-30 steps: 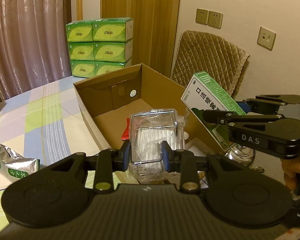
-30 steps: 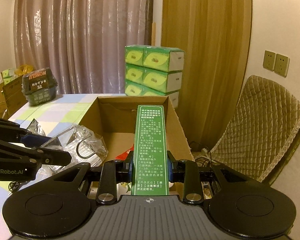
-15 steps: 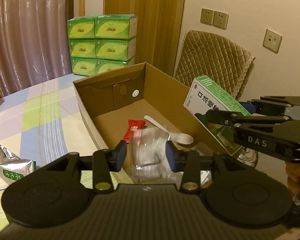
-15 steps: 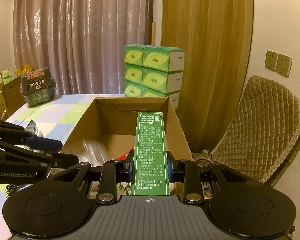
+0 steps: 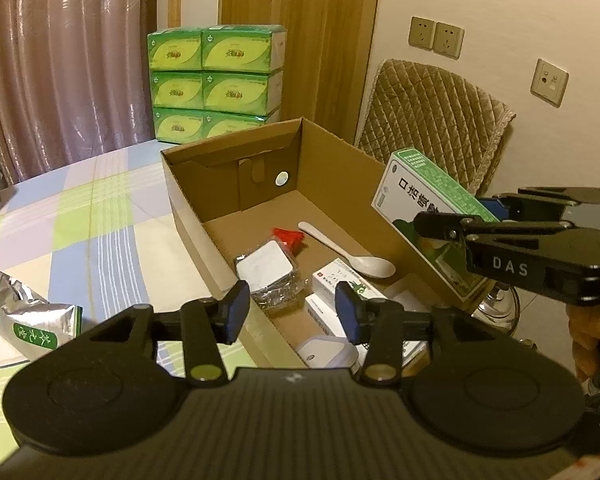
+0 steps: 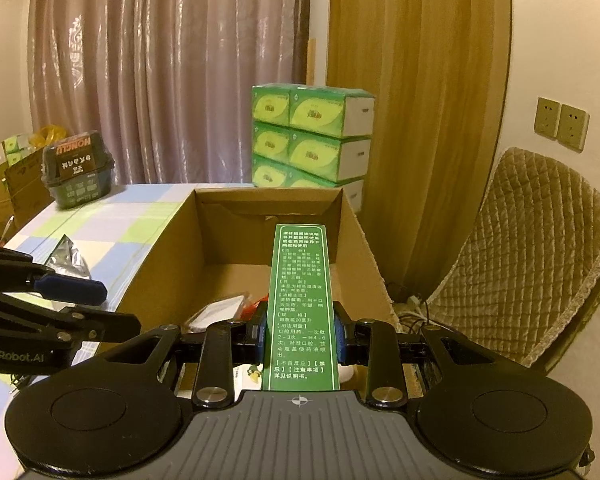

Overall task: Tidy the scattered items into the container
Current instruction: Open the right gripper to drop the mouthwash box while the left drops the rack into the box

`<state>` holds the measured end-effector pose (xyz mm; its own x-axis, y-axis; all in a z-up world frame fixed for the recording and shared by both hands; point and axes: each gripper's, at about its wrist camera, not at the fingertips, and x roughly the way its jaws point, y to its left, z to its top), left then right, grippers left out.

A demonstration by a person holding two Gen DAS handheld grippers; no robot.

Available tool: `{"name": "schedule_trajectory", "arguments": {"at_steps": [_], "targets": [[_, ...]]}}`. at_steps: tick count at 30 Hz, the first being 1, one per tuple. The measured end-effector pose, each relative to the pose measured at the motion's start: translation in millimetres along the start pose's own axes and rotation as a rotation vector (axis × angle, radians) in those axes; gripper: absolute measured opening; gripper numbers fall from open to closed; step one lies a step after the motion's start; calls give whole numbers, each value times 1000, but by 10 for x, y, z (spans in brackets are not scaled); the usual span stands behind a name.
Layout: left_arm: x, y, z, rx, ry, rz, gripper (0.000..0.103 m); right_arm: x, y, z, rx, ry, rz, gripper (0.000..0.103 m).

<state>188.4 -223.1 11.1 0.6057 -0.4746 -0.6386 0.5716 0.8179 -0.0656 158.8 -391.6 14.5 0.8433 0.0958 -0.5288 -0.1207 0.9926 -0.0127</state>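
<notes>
The open cardboard box [image 5: 188, 200] stands on the checked tablecloth. My left gripper [image 5: 291, 312] hovers over its near end with its jaws opening and nothing between the blue pads. Just below and ahead of it, a clear plastic packet [image 5: 268, 276] lies on the box floor beside a white spoon [image 5: 352, 258], a red sachet [image 5: 288, 236] and small medicine boxes [image 5: 340, 288]. My right gripper [image 6: 302, 338] is shut on a green and white medicine box [image 6: 302, 308], held lengthwise above the box's right wall. A silver tea pouch [image 5: 28, 320] lies on the table to the left.
Green tissue boxes [image 5: 216, 80] are stacked behind the table. A quilted chair [image 6: 532, 248] stands right of the box, by the wall. A dark basket [image 6: 78, 172] sits at the table's far left corner.
My left gripper has opened and let go of the clear packet, which now lies inside the box. The right gripper still holds the green box in the same place.
</notes>
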Motion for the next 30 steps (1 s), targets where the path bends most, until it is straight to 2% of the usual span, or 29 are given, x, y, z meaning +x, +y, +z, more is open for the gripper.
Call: {"name": "schedule_trajectory", "arguments": {"at_steps": [18,21,22,23,24,25,30], "targets": [[-62,127,-113,-35,3,9,50,197,97,26,-18,20,17,28],[-68,122,-115,-35,5,7,50,206,94,46,-5,-10,15,28],[-67,127,-116,-36,6,6,50,200,99,59,-5,-26,10,33],[-67,133,-121,-36,7,6,50,203,99,69,-4,-33,6,64],[-70,140,-126,-37,6,6,50,196,90,68,8,-38,2,78],[-72,148,-134,-38,6,6,50,175,75,61,25,-56,3,84],[-83,194,-162,-49,7,12,50,134,68,18,21,-50,12,84]]}}
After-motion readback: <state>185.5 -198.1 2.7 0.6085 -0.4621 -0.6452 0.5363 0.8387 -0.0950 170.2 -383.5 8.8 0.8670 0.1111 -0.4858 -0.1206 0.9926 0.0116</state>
